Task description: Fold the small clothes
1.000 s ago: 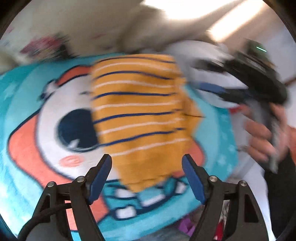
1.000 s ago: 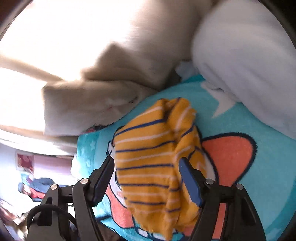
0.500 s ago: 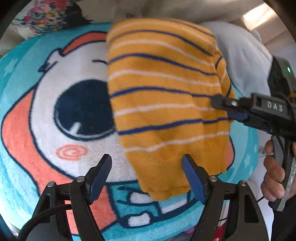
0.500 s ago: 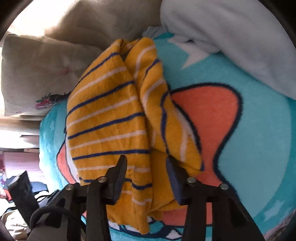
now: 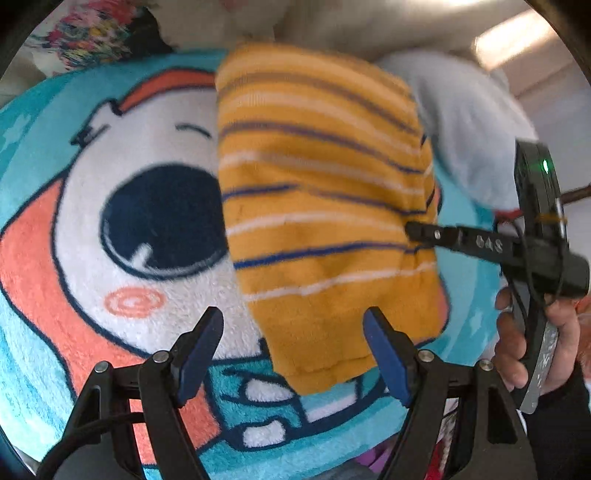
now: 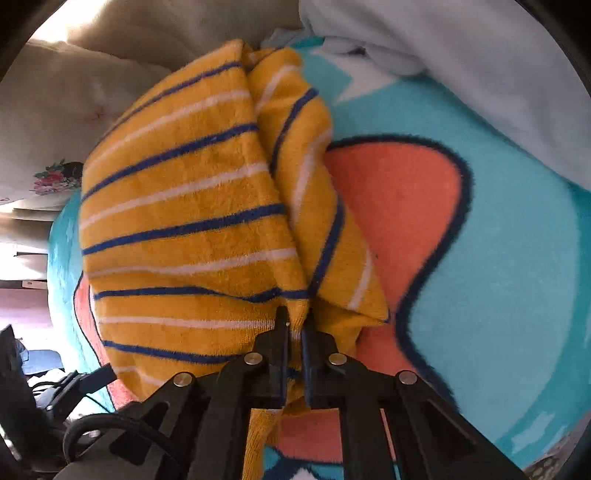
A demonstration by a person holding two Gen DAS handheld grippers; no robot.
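Note:
A small orange garment (image 5: 325, 206) with blue and white stripes lies folded on a cartoon-print blanket (image 5: 110, 192). My left gripper (image 5: 293, 350) is open and empty, its fingers straddling the garment's near hem just above it. My right gripper (image 6: 294, 325) is shut on the garment's (image 6: 184, 206) side edge, pinching a fold of the fabric. In the left wrist view the right gripper (image 5: 415, 230) reaches in from the right onto the garment's right edge.
A pale grey blanket (image 6: 461, 55) is heaped at the far right of the cartoon blanket (image 6: 517, 258). Beige pillows (image 6: 55, 110) lie behind the garment, one with a floral print (image 5: 85, 33). The blanket's near edge drops off below my left gripper.
My right gripper has closed from open onto the garment's side edge. My left gripper has stayed open and drawn closer over the near hem.

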